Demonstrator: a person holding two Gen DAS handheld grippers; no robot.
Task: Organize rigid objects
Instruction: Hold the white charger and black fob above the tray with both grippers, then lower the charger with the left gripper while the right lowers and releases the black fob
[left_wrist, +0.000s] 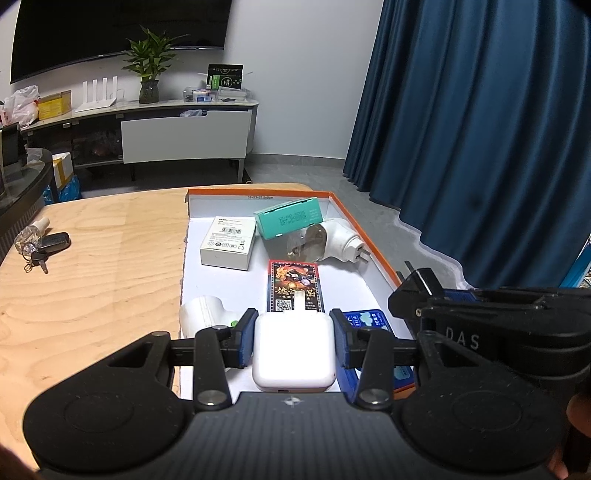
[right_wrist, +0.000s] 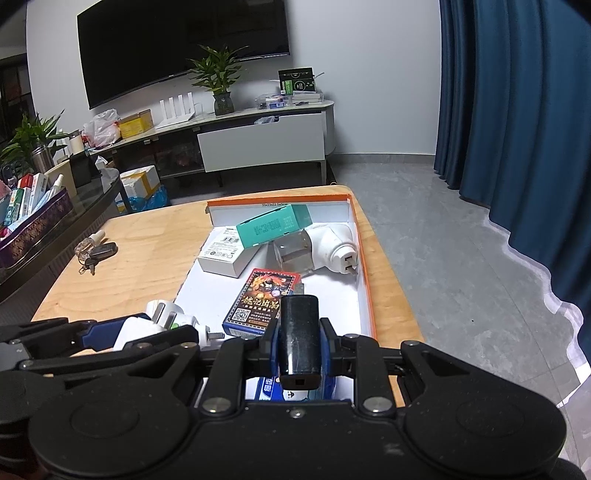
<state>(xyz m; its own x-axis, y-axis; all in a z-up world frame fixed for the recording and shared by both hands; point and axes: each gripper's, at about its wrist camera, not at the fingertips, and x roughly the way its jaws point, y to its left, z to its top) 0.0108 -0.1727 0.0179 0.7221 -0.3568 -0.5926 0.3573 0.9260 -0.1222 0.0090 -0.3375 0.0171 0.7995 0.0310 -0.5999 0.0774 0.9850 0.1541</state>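
My left gripper is shut on a white charger and holds it over the near end of the orange-rimmed white box. My right gripper is shut on a black charger over the same box, just right of the left gripper. In the box lie a white carton, a teal carton, a white plug adapter, a card deck, a white plug and a blue packet.
The box sits on a wooden table. Keys with a black fob and a small bottle lie at the table's left. A dark glass table with boxes stands further left. Blue curtains hang at right.
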